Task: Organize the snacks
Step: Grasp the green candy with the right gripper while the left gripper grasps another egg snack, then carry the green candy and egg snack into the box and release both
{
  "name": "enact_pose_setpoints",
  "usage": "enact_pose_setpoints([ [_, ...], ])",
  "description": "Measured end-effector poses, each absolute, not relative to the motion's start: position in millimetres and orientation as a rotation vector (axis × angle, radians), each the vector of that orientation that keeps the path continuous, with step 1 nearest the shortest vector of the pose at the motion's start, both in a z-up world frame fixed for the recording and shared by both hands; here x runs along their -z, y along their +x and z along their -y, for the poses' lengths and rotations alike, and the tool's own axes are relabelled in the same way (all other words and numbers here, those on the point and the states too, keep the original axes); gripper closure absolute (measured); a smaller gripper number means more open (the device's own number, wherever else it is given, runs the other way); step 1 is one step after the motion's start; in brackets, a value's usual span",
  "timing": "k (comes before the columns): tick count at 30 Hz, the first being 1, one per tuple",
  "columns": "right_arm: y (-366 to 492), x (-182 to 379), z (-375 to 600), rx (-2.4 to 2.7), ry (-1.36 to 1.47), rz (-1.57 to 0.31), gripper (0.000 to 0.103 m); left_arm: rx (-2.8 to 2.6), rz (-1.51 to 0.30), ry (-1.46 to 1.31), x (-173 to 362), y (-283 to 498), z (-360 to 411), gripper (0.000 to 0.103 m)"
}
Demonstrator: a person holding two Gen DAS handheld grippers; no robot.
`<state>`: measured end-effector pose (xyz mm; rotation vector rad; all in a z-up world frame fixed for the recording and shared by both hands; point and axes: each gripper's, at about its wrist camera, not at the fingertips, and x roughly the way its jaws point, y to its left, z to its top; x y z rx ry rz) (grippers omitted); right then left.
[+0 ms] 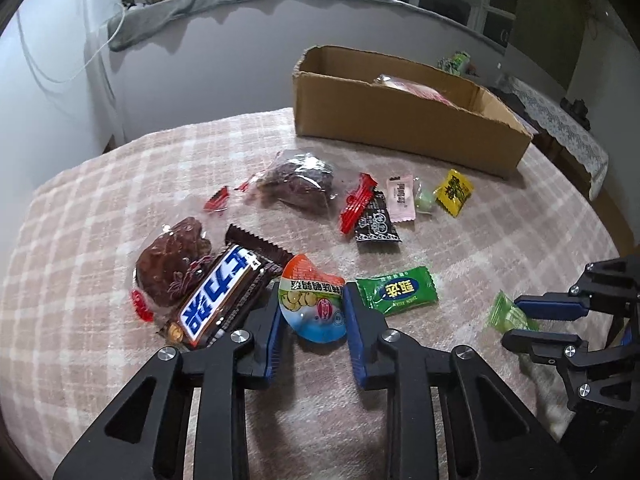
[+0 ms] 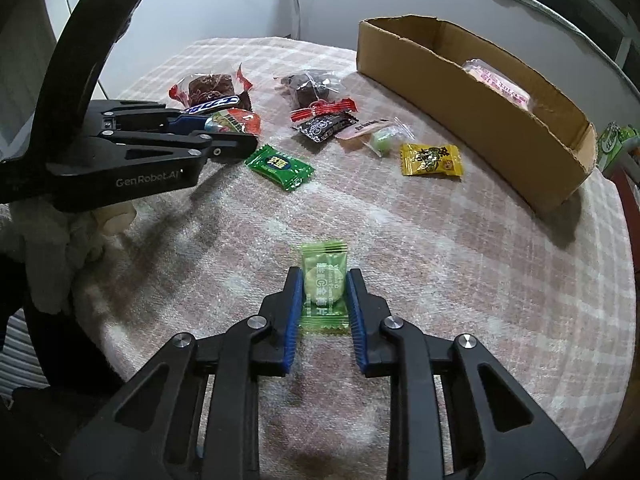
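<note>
Dim indoor light w/ a cool bluish cast, both views. Soft shadow falls toward the camera under the left gripper (image 2: 224, 136) on the plaid cloth (image 2: 460, 260). Glare on clear snack wrappers. Heavy fisheye bending and dark vignette at the edges; center fairly sharp, far background soft.

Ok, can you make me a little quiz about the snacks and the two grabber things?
1. True or false: the cardboard box has no snacks in it.
2. Which snack sits between the fingers of the right gripper? A) the yellow candy B) the pale green tablet packet C) the Snickers bar
3. Fill in: the left gripper has its fingers either side of a round ____ cup.

Key: 1 false, a pink packet lies inside. 2 B. 3 jelly.
</note>
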<state>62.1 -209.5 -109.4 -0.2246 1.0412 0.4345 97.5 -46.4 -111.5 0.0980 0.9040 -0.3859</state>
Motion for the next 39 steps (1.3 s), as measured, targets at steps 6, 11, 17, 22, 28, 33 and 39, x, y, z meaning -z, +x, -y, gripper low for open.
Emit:
enact_pose_setpoints([
  [6,63.4,106.7,213.5,-0.43,-0.194,-1.036,0.081,0.381,-0.901,0.081,109.1,94.2,41.7,0.077],
  [11,62.1,97.9,215.7,-0.428,-0.183,-1.019,0.081,0.386,-0.882,0.051,99.3,89.1,36.1,0.077],
  [17,63.4,81.2,222.6,-0.423,-0.159,-0.98,0.081,0.41,-0.848,0.015,81.0,87.3,37.6,0.077],
  [22,70.7,62.3,234.4,-0.402,-0.148,-0.935,0.081,0.428,-0.801,-0.007,60.3,93.3,44.7,0.077],
  [28,88.8,37.5,258.1,-0.356,-0.118,-0.883,0.081,0.442,-0.757,-0.018,41.1,110.3,55.0,0.077],
  [33,106.6,22.3,275.5,-0.318,-0.104,-0.851,0.081,0.451,-0.735,-0.032,29.8,128.4,62.9,0.077],
  [39,134.2,8.4,296.5,-0.28,-0.079,-0.826,0.081,0.448,-0.719,-0.034,19.5,150.2,74.6,0.077],
])
